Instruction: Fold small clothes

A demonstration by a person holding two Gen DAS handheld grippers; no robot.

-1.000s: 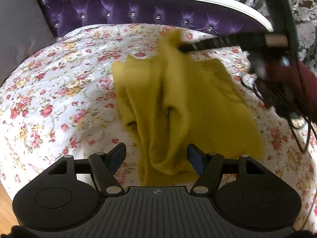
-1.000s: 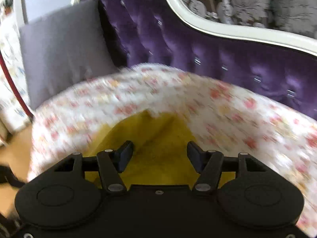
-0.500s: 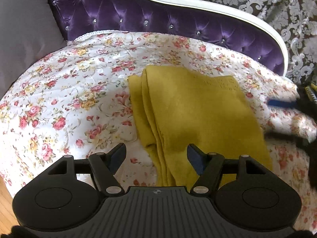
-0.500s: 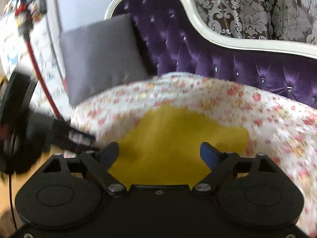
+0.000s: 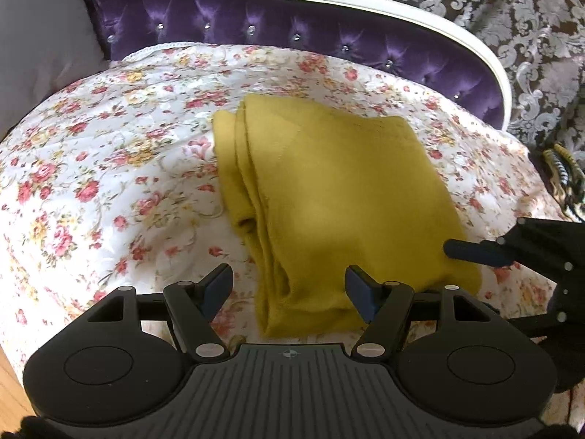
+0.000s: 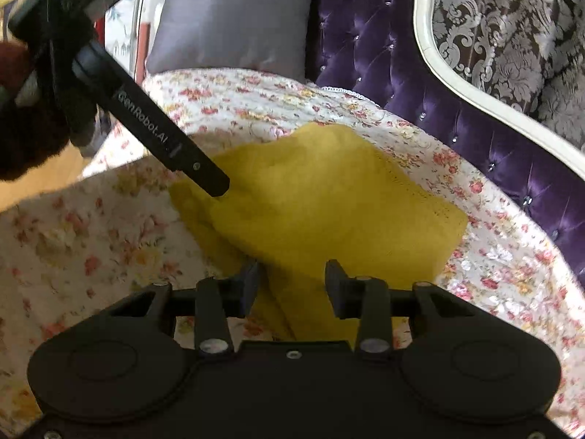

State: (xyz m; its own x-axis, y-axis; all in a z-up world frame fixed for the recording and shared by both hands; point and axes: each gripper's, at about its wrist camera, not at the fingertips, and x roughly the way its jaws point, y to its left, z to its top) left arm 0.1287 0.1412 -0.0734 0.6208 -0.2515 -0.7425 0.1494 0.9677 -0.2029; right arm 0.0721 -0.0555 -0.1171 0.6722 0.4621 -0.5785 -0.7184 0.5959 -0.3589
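As it lies folded on the floral bedspread (image 5: 109,183), yellow garment (image 5: 329,190) long axis runs toward headboard (image 5: 329,44), both grippers' fingers parted, empty.

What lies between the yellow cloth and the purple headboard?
Only bare floral bedspread lies between the yellow cloth and the purple headboard; both views show it.

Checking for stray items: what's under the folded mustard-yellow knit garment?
The mustard-yellow knit garment lies on the floral quilted bedspread. Whatever is directly beneath is covered.

Purple tufted sofa (image 5: 329,36); damask wall (image 5: 512,18).
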